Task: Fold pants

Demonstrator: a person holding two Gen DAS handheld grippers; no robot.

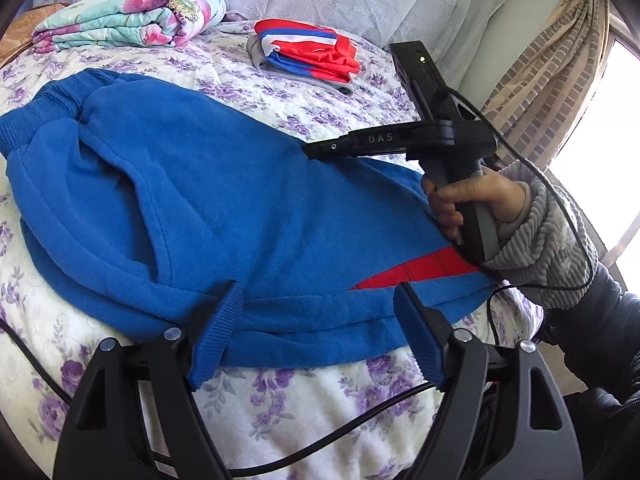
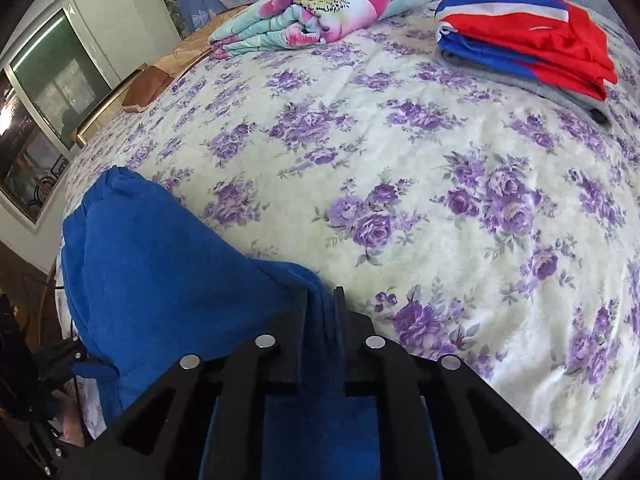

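Observation:
Blue fleece pants [image 1: 224, 200] lie across the floral bedspread [image 1: 304, 404], waistband at the far left, with a red patch [image 1: 416, 272] showing near the right end. My left gripper [image 1: 318, 292] stands open at the pants' near edge; its blue-padded fingers [image 1: 218, 328] straddle the fabric without pinching it. My right gripper [image 1: 316, 150], held by a hand [image 1: 460, 200] in a grey sleeve, is at the pants' far edge. In the right wrist view, the right gripper [image 2: 323, 298] is shut on a fold of the blue pants [image 2: 160, 264].
A folded floral quilt [image 1: 128, 20] [image 2: 320, 12] and a stack of folded red, blue and white clothes [image 1: 308, 52] [image 2: 528, 40] lie at the bed's far side. A curtain [image 1: 540, 80] hangs by the window at the right. A black cable [image 1: 320, 440] crosses the near bedspread.

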